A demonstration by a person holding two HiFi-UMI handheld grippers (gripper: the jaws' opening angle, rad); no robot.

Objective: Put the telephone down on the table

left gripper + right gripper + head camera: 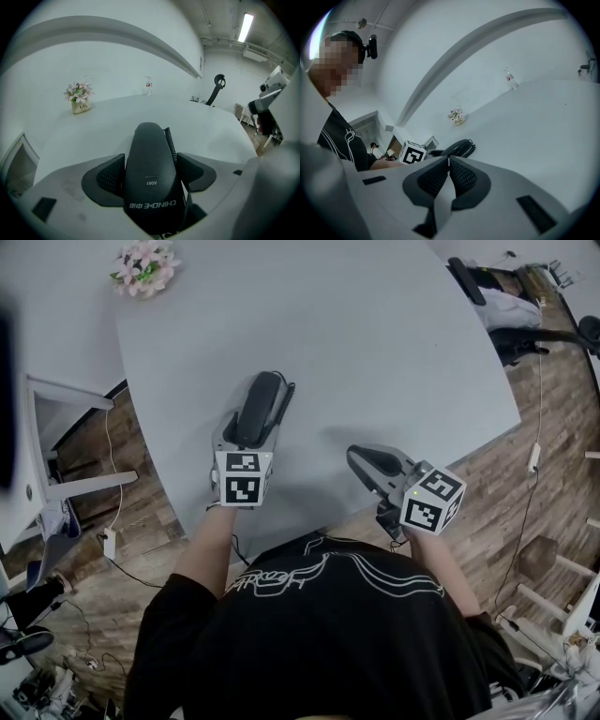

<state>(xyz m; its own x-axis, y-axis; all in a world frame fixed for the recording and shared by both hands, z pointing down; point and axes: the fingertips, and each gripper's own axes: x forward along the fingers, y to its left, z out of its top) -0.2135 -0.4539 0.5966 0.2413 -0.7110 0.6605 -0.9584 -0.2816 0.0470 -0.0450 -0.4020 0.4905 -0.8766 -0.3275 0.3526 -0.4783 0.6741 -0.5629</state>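
Observation:
A black telephone handset [258, 409] lies flat on the pale grey table [375, 334], near its front edge. Its coiled cord [169, 140] runs along its right side. My left gripper [253, 427] stands around the handset [150, 173], which fills most of the gap. The left pad is right against it, while a thin gap with the cord shows at the right pad. My right gripper [361, 457] hovers to the right of the handset, its pads [461, 176] pressed together with nothing between them. From the right gripper view the handset [457, 147] shows beyond the left gripper's marker cube.
A small pot of pink flowers [143, 265] stands at the table's far left corner. A small bottle [148, 86] stands at the far edge. Black office chairs [525, 324] stand off the right side. Cables lie on the wooden floor [112, 540] around the table.

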